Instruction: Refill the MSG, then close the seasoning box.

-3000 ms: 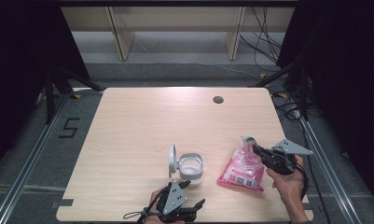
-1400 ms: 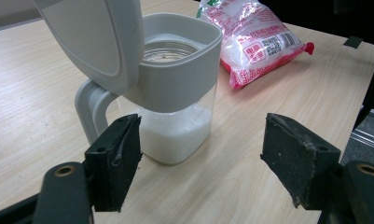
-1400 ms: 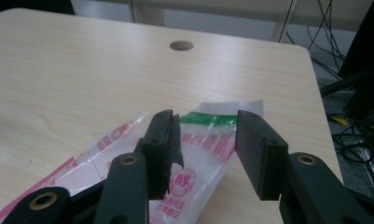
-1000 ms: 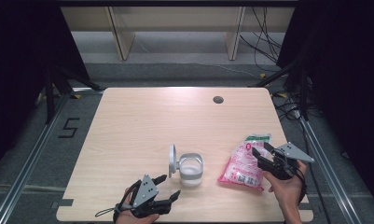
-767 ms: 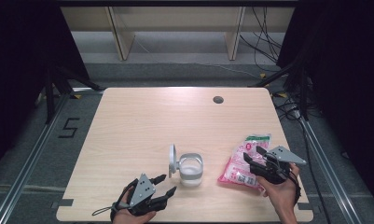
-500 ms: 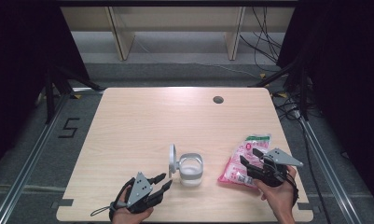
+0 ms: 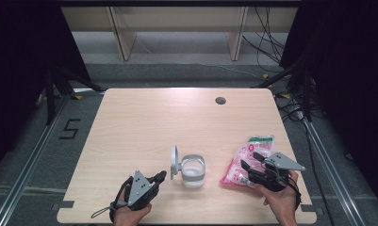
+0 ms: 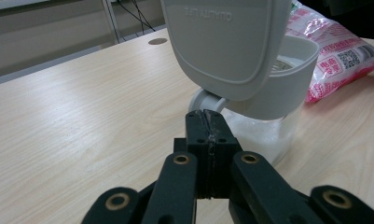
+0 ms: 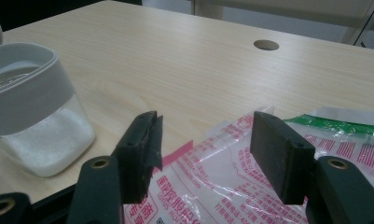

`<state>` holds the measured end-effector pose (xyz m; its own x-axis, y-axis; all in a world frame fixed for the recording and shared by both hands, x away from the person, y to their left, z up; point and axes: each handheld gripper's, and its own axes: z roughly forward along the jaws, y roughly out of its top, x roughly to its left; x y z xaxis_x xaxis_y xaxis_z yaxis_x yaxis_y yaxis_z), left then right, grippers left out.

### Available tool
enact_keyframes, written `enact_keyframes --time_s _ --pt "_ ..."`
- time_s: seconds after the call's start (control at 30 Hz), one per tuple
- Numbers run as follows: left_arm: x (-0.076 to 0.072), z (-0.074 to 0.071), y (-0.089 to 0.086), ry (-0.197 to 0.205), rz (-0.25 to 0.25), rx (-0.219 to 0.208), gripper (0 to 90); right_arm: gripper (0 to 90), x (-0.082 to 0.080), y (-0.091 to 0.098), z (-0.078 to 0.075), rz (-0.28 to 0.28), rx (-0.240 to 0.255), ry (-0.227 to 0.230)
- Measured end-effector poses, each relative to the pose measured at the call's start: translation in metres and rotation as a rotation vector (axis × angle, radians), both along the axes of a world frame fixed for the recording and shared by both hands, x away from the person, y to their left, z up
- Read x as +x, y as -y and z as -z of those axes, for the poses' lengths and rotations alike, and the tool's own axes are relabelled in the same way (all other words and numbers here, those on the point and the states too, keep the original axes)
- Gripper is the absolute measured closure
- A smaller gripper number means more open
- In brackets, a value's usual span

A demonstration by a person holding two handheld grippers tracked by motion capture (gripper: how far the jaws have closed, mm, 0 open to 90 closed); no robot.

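A clear jar (image 7: 193, 172) with a grey rim holds white grains, and its grey flip lid (image 7: 174, 161) stands open on the left side. My left gripper (image 7: 161, 176) points at the hinge from the lower left. In the left gripper view its jaws (image 8: 207, 115) have just closed and are shut with nothing between them, just short of the hinge under the lid (image 8: 226, 42). A pink printed bag (image 7: 250, 157) lies flat to the right of the jar. My right gripper (image 7: 249, 160) hovers open over the bag's near part, and the bag (image 9: 231, 186) shows between its spread fingers (image 9: 205, 135).
The light wooden table (image 7: 153, 122) has a round cable hole (image 7: 220, 100) at the back right. A person's hands hold both grippers at the table's front edge. Dark floor, rails and cables surround the table.
The left gripper's jaws have gone from open to shut and its tips have edged toward the jar's hinge. The right gripper has shifted slightly left over the bag.
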<state>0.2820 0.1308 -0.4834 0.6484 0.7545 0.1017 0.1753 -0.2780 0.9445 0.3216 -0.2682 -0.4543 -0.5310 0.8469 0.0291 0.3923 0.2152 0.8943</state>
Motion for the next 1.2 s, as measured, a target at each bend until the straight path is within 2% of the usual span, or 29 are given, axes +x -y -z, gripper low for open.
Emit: enact_keyframes --time_s 0.03,0.1,0.13,0.17,0.2,0.23,0.27,0.3,0.37,0.4,0.43,0.47,0.5,0.53,0.57,0.6,0.63,0.67,0.7,0.8,0.83,0.87,0.93,1.07,1.1,1.17,1.2 --pt "0.0 0.001 0.001 0.001 -0.004 -0.013 89.0 42.8 0.0 0.0 0.0 0.0 -0.006 0.003" --pt "0.002 0.001 0.0 0.007 0.001 -0.008 89.1 42.8 -0.004 -0.003 0.0 0.01 0.009 -0.015" --pt "0.004 0.001 -0.001 0.018 0.005 -0.01 89.0 42.7 -0.004 -0.003 0.001 0.0 -0.001 -0.008" --pt "0.004 0.001 -0.001 0.002 -0.016 -0.029 89.1 42.8 -0.003 -0.003 0.001 -0.01 0.0 -0.003" --pt "0.005 0.001 -0.002 0.004 -0.015 -0.034 89.1 42.8 -0.005 -0.006 0.001 0.002 0.013 -0.01" --pt "0.006 -0.001 -0.004 0.013 -0.017 -0.014 89.1 42.8 -0.006 -0.006 0.001 -0.003 0.005 -0.003" --pt "0.006 -0.001 -0.003 0.004 -0.033 -0.035 89.1 42.8 -0.006 -0.007 0.001 -0.009 0.008 -0.004" --pt "0.006 -0.001 -0.004 0.001 -0.036 -0.033 89.1 42.7 -0.008 -0.008 0.001 -0.007 0.009 -0.022" --pt "0.008 -0.002 -0.006 0.009 -0.04 -0.022 89.2 42.7 -0.007 -0.008 0.001 -0.022 -0.004 -0.004" --pt "0.009 -0.002 -0.006 0.015 -0.034 -0.032 89.2 42.7 -0.009 -0.009 0.001 -0.017 -0.006 -0.02" --pt "0.007 -0.003 -0.006 0.001 -0.049 -0.04 89.2 42.8 -0.01 -0.011 0.002 -0.022 0.003 -0.023" --pt "0.008 -0.004 -0.006 0.003 -0.05 -0.044 89.2 42.7 -0.009 -0.011 0.003 -0.029 0.006 -0.016" --pt "0.008 -0.004 -0.007 0.005 -0.051 -0.052 89.2 42.7 -0.009 -0.011 0.003 -0.044 -0.016 -0.013" --pt "0.01 -0.005 -0.008 0.007 -0.041 -0.056 89.2 42.7 -0.011 -0.013 0.002 -0.033 -0.001 -0.029" --pt "0.01 -0.006 -0.008 -0.003 -0.047 -0.054 89.2 42.7 -0.012 -0.015 0.003 -0.033 0.013 -0.024" --pt "0.011 -0.006 -0.008 -0.007 -0.052 -0.059 89.2 42.7 -0.01 -0.013 0.003 -0.053 -0.025 0.009" --pt "0.01 -0.007 -0.008 -0.008 -0.056 -0.063 89.3 42.7 -0.013 -0.014 0.002 -0.046 -0.01 -0.023" --pt "0.011 -0.007 -0.008 -0.002 -0.054 -0.054 89.2 42.6 -0.012 -0.014 0.003 -0.058 0.002 -0.014" --pt "0.011 -0.008 -0.009 -0.001 -0.051 -0.05 89.2 42.5 -0.014 -0.015 0.002 -0.045 -0.005 -0.015" --pt "0.013 -0.01 -0.008 0.009 -0.041 -0.057 89.2 42.5 -0.015 -0.017 0.003 -0.054 -0.021 -0.013" --pt "0.013 -0.01 -0.008 0.006 -0.041 -0.06 89.2 42.5 -0.016 -0.018 0.003 -0.064 -0.013 -0.018" --pt "0.012 -0.011 -0.008 -0.003 -0.043 -0.052 89.2 42.5 -0.019 -0.021 0.002 -0.045 0.001 -0.039" --pt "0.013 -0.012 -0.008 0.008 -0.038 -0.047 89.2 42.5 -0.018 -0.021 0.003 -0.071 -0.013 -0.021" --pt "0.014 -0.015 -0.006 0.011 -0.035 -0.05 89.2 42.5 -0.019 -0.022 0.004 -0.089 -0.036 -0.026" --pt "0.015 -0.015 -0.005 0.023 -0.023 -0.059 89.2 42.5 -0.022 -0.024 0.004 -0.06 -0.012 -0.056" --pt "0.014 -0.018 -0.002 0.023 -0.01 -0.045 89.2 42.5 -0.021 -0.025 0.005 -0.072 -0.003 -0.044" --pt "0.013 -0.019 -0.001 0.012 -0.015 -0.049 89.2 42.5 -0.022 -0.025 0.005 -0.067 -0.017 -0.048"
